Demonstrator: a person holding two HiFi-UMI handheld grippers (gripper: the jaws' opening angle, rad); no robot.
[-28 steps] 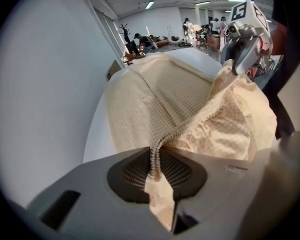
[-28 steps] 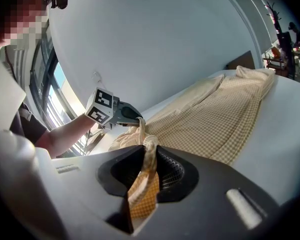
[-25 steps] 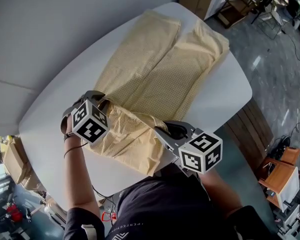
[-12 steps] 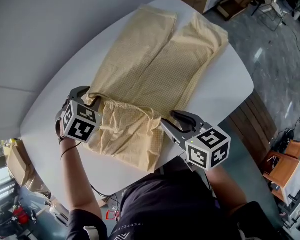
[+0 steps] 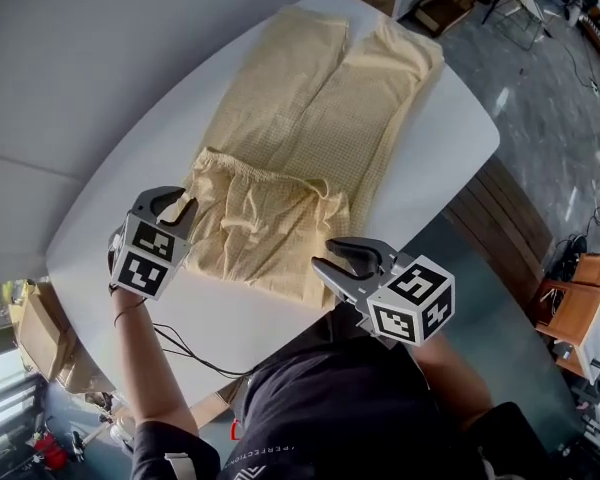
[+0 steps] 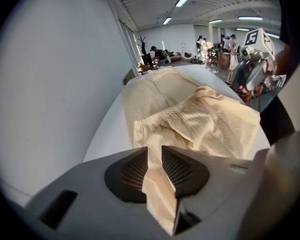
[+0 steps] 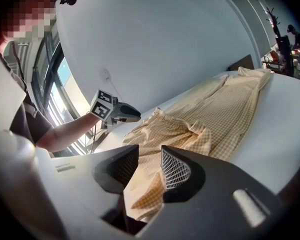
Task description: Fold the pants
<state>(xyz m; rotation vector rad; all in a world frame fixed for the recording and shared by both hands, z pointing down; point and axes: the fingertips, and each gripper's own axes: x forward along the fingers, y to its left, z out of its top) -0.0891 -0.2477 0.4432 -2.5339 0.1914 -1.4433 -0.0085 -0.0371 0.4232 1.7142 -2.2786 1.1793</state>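
Crumpled checked tan pants (image 5: pixel 280 168), waist folded over; left hand-held gripper (image 6: pixel 154 153), just closing, pinches them; right hand-held gripper (image 7: pixel 150 155), closing too, gapes around cloth.

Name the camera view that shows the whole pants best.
Head view: the pants show nearly whole from above, waist end folded over the legs. Both gripper views see them low and foreshortened, the near cloth running between their jaws.
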